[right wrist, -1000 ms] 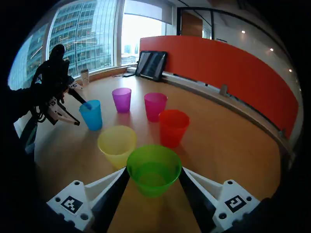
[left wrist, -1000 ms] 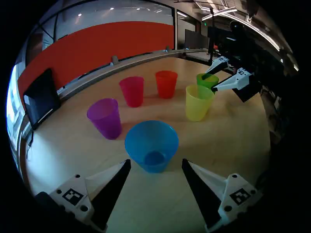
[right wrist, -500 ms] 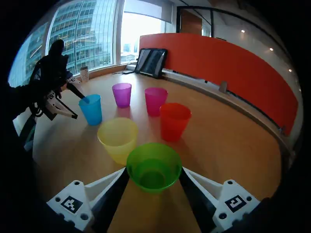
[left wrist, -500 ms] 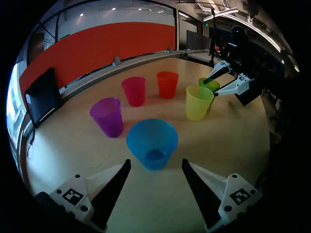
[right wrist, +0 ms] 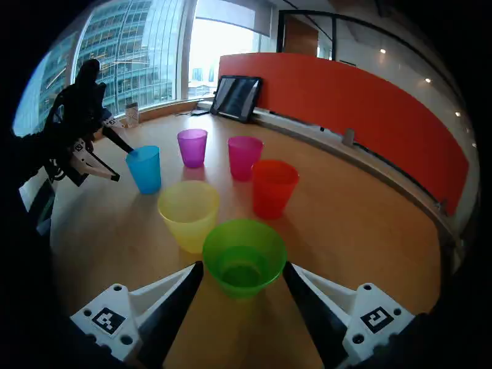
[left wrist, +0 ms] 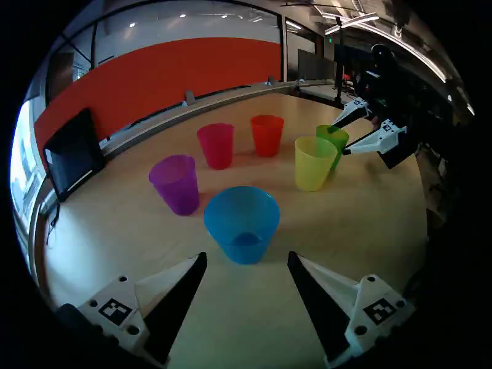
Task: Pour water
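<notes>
Wide wooden surface [left wrist: 369, 209], carrying six upright plastic cups in a loose ring. At its far edge, propped against the wall, a dark screen [right wrist: 235, 98] with nothing legible on it.

Nearest in the left gripper view, the blue cup [left wrist: 242, 224], just ahead of the left gripper [left wrist: 246, 254], fingers spread and touching nothing. Darker patch at the cup's bottom; water or base, hard to say.

Nearest in the right gripper view, the green cup [right wrist: 245, 258], standing between the spread fingers of the right gripper [right wrist: 241, 264]; contact with either finger unclear. Faint ring low inside; cannot tell whether water.

Beside it the yellow cup [right wrist: 187, 215], seemingly empty. Farther off the red cup [right wrist: 273, 187], pink cup [right wrist: 244, 157] and purple cup [right wrist: 192, 147], insides hidden by their own walls.

Square black-and-white markers [right wrist: 108, 320] on the finger bases; no readable writing.
</notes>
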Available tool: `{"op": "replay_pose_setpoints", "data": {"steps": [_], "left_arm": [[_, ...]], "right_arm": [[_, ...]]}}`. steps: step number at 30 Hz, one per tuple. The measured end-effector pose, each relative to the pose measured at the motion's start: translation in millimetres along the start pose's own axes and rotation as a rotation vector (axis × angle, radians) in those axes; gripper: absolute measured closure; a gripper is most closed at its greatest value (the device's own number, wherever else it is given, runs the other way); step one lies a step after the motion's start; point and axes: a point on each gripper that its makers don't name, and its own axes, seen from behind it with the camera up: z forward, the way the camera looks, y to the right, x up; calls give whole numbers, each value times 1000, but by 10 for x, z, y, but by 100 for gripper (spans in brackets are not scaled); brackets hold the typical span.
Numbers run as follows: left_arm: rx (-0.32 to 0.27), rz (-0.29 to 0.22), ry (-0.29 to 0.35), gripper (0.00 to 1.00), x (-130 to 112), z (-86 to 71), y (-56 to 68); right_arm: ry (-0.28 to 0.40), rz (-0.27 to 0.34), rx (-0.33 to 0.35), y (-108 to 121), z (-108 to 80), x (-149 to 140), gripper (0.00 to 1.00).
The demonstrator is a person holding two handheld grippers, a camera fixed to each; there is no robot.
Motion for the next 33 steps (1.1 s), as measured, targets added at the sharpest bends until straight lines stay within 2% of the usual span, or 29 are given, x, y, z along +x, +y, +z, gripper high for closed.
{"op": "replay_pose_setpoints", "data": {"steps": [6,10,19,27,33], "left_arm": [[42,-19,20,2,-19,-123,-69],[77,-50,35,2,-32,-229,-139],[190,-104,98,2,-41,-508,-292],[279,-140,192,2,46,-768,-392],[376,-158,320,2,271,-1032,-541]], "right_arm": [[10,0,-26,18,-159,-52,0],[27,12,-53,48,-293,-62,0],[94,45,-123,103,-599,-10,0],[170,73,-193,132,-826,148,0],[262,104,-285,250,-982,399,0]]}}
